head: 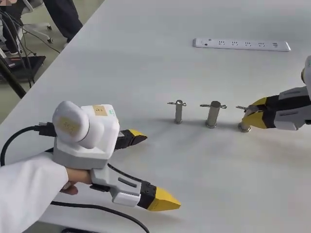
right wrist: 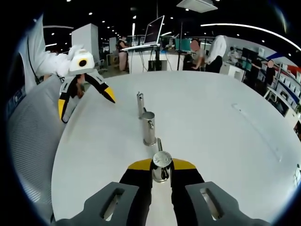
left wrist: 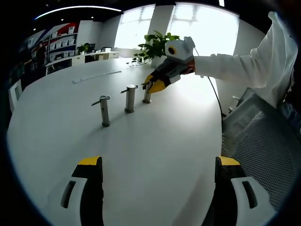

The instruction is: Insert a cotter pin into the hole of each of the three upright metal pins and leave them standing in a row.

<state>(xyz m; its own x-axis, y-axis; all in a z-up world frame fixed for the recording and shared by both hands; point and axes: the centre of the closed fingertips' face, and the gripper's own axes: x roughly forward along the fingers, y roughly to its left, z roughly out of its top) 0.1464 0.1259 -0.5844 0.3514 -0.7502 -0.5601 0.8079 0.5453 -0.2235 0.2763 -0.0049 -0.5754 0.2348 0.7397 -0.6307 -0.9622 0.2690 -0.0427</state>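
Three short steel pins upright in row mid-tabletop (head: 146,73). Left pin (head: 179,112) and middle pin (head: 212,115) each carry cotter pin (head: 177,103) crosswise near top. Right hand-held gripper (head: 253,115) pinches right pin (head: 244,127). Left hand-held gripper (head: 153,169) spread wide near front edge. Power strip (head: 241,44) well behind; open white surface around row.

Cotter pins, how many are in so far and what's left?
Done: the left pin and middle pin each carry a cotter pin. In hand: the right gripper grips the third pin, last cotter pin at its top. Left: seating it and letting go.
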